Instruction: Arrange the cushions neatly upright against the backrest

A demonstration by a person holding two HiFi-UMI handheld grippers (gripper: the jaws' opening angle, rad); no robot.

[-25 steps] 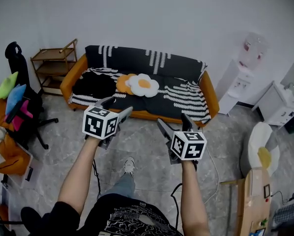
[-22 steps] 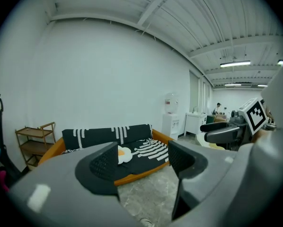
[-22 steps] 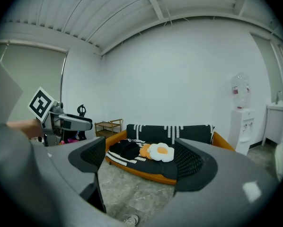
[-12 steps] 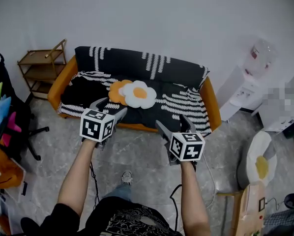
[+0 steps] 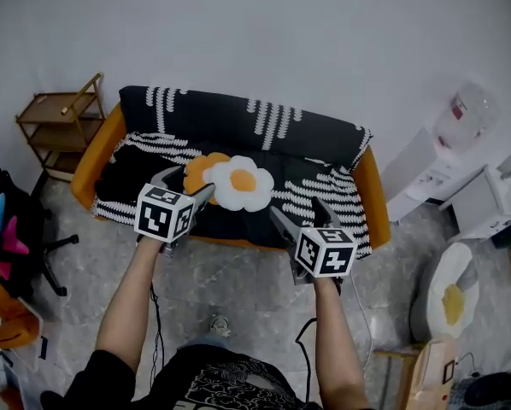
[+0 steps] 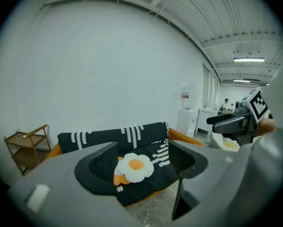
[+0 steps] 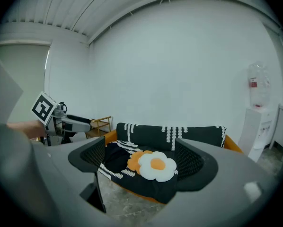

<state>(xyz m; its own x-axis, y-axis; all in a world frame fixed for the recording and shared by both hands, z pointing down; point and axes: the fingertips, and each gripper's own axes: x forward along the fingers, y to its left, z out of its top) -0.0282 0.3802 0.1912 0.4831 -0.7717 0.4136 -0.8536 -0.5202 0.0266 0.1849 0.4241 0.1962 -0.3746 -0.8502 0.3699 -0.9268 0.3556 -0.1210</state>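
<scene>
A black, pale-printed short-sleeved shirt (image 5: 213, 381) is worn. The grey left tongs (image 5: 187, 183) and right tongs (image 5: 298, 209) are each capped by a white cube (image 5: 164, 215) marked with black squares.

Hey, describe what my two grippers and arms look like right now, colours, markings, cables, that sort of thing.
Both the left gripper and the right gripper are grey, each carrying a white cube with black square markers. Their fingers are dark with mesh-textured pads. A black cable hangs under each arm. You wear a black short-sleeved top with white print.
</scene>
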